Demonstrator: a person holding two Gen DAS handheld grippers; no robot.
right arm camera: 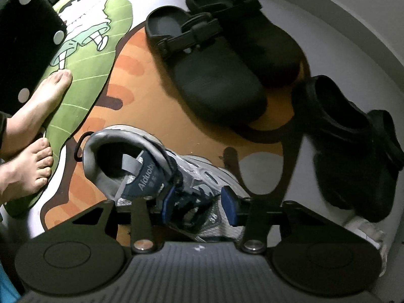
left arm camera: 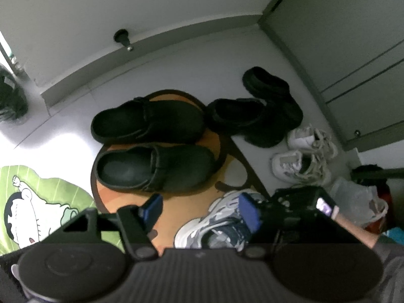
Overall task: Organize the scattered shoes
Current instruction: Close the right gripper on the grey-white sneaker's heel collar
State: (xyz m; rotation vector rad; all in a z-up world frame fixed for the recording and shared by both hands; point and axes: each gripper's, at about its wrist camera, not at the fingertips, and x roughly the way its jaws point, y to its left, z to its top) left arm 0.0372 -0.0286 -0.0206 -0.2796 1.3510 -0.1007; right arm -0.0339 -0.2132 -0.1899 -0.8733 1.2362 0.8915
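Note:
A grey, white and navy sneaker (right arm camera: 141, 166) lies on the orange mat (right arm camera: 141, 96). My right gripper (right arm camera: 199, 204) straddles its laced upper, with the blue pads (right arm camera: 229, 207) pressed against both sides. In the left wrist view the same sneaker (left arm camera: 202, 227) shows under my left gripper (left arm camera: 199, 212), which is open just above the mat with its right finger at the sneaker's side. Two black clogs (left arm camera: 151, 121) (left arm camera: 156, 169) sit side by side on the mat. Beyond them is a pair of black fuzzy slippers (left arm camera: 252, 118), and a pair of white sneakers (left arm camera: 303, 166) rests by the cabinet.
A green cartoon mat (right arm camera: 88, 38) lies left of the orange one, with a person's bare feet (right arm camera: 38, 106) on it. The wall with a door stopper (left arm camera: 122, 38) runs behind the shoes. A cabinet (left arm camera: 353, 63) stands at the right, with bags (left arm camera: 361, 202) beside it.

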